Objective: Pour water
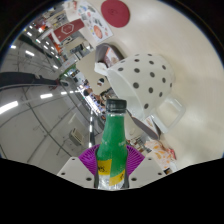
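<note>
Bottle: a green plastic bottle (pixel 112 148) with a dark cap stands upright between the fingers, its label low near the pads.
Fingers: the gripper (pixel 112 160) has closed to the bottle's width; both purple pads (pixel 90 158) appear to press its lower body.
Mug: a large white mug with dark dots (pixel 143 82) sits just beyond the bottle, likely the pouring target.
Handling: thin plastic, judged light, smooth and squeezable; too hard a squeeze could dent it.
Hold point: mid-body, below the shoulder, seems steadiest for tipping.
</note>
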Action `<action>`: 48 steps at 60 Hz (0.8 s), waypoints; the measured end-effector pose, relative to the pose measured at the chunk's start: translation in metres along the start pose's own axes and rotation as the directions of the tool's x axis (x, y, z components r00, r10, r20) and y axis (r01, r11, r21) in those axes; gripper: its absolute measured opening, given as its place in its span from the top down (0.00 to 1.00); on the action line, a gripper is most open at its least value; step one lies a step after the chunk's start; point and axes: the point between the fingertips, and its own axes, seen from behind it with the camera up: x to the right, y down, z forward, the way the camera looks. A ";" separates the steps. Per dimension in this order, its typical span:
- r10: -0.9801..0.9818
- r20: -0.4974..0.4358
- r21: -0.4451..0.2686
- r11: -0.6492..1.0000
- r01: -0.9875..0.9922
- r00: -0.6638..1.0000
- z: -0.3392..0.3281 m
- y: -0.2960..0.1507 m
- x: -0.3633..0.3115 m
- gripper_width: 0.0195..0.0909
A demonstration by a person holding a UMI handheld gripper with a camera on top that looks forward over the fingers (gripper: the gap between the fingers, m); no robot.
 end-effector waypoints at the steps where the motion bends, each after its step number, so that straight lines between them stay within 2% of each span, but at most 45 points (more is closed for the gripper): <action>1: 0.029 0.004 0.001 1.000 -0.029 1.000 0.004 -0.003 0.000 0.81; 7: 0.140 0.054 -0.016 0.990 -0.139 0.989 0.002 -0.013 -0.010 0.81; 16: 0.192 0.045 -0.065 0.980 -0.189 0.980 -0.001 -0.004 -0.017 0.81; 20: 0.185 0.053 -0.110 0.978 -0.178 0.981 0.001 0.005 -0.025 0.81; 25: 0.056 0.105 -0.158 0.987 -0.039 0.993 -0.004 0.019 -0.052 0.81; 31: -0.311 0.168 -0.175 0.925 0.338 0.936 -0.014 0.035 -0.105 0.81; 34: -0.549 0.197 -0.126 0.808 0.576 0.812 -0.018 0.030 -0.136 0.81; 38: -0.825 0.170 0.001 0.547 0.837 0.539 -0.034 0.001 -0.179 0.80; 43: -0.997 -0.015 0.139 0.071 0.988 0.074 -0.046 -0.042 -0.221 0.80; 45: -0.992 -0.091 0.165 -0.103 0.981 -0.089 -0.061 -0.075 -0.238 0.80; 48: -0.940 -0.202 0.151 -0.308 0.939 -0.275 -0.071 -0.101 -0.234 0.81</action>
